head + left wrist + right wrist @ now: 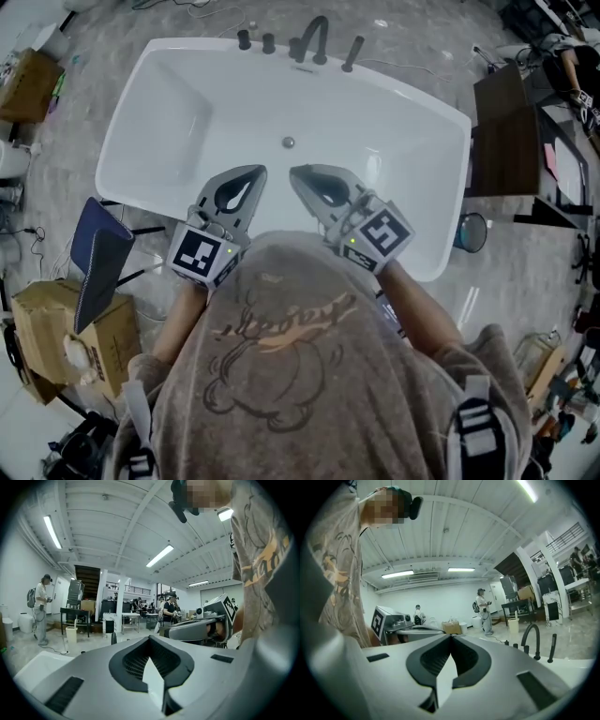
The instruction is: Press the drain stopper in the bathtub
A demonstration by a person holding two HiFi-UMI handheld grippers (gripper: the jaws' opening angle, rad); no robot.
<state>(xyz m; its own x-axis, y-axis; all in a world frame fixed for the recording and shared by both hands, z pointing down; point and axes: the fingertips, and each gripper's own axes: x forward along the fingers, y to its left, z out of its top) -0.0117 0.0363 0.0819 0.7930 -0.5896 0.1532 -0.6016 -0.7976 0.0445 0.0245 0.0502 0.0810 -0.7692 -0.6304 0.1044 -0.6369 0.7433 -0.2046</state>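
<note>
Over the bathtub (178, 103) hover left claw (255, 171) and right claw (298, 173) (tips together).

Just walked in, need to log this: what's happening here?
A person stands at the white bathtub with a hand-held gripper in each hand. The left hand-held gripper and right hand-held gripper hover above the tub's near side, jaws together, empty. Neither touches the drain stopper on the tub floor.
</note>
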